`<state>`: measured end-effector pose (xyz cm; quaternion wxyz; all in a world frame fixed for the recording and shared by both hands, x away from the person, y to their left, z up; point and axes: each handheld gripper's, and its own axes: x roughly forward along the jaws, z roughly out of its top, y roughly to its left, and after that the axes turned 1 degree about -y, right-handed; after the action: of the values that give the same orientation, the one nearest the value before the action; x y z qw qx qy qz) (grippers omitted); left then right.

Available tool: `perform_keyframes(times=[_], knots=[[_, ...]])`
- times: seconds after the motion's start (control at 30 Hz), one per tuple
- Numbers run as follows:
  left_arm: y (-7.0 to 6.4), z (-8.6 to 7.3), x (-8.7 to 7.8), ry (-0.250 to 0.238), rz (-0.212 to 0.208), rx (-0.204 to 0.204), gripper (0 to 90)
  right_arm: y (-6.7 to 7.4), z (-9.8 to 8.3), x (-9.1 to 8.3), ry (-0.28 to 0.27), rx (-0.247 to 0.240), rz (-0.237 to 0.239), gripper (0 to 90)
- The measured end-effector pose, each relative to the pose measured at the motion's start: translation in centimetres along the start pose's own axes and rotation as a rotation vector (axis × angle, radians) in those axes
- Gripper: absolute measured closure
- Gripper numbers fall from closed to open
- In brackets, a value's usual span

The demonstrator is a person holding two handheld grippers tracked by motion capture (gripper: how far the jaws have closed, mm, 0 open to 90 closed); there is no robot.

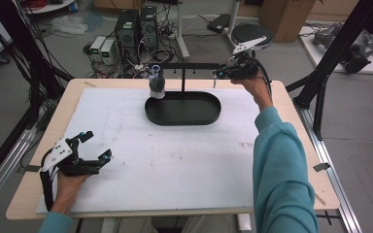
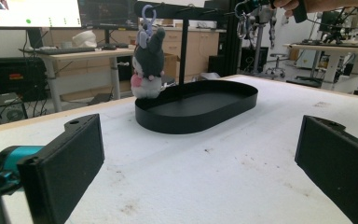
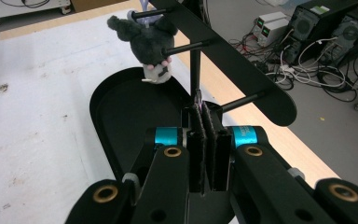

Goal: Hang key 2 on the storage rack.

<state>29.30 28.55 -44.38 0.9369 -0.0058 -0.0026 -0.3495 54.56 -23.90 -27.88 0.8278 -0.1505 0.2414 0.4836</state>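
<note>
Plush toy (image 1: 157,86) above tray rim (image 1: 213,116)

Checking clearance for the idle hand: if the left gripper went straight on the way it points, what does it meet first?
Probably the black oval tray: in the left gripper view it lies straight ahead between the open left gripper jaws, with bare white mat before it. The plush toy hangs left of that line. Depth is unclear.
</note>
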Motion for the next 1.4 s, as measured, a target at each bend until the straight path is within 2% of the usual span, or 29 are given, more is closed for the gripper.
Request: perform_keyframes(times=[0.17,0.4,0.77,1.23,1.4], knots=[[-0.1,0.0,0.1,-0.004,-0.005,-0.004,1.7,-0.2,0.0,0.2,-0.013,0.006,-0.013,89.0],[0.0,-0.1,0.1,-0.004,-0.007,-0.004,1.7,-0.4,-0.2,0.5,0.001,0.015,-0.033,89.0],[0.0,-0.2,0.2,-0.011,-0.016,-0.008,1.7,-0.7,-0.2,0.8,-0.022,-0.014,-0.067,88.9],[0.1,-0.7,0.1,-0.026,-0.006,-0.018,1.7,-1.3,-0.5,1.0,-0.037,-0.008,-0.090,88.9],[0.1,-0.7,0.1,-0.022,-0.008,-0.019,1.7,-1.4,-0.5,1.2,-0.042,-0.010,-0.113,88.7]])
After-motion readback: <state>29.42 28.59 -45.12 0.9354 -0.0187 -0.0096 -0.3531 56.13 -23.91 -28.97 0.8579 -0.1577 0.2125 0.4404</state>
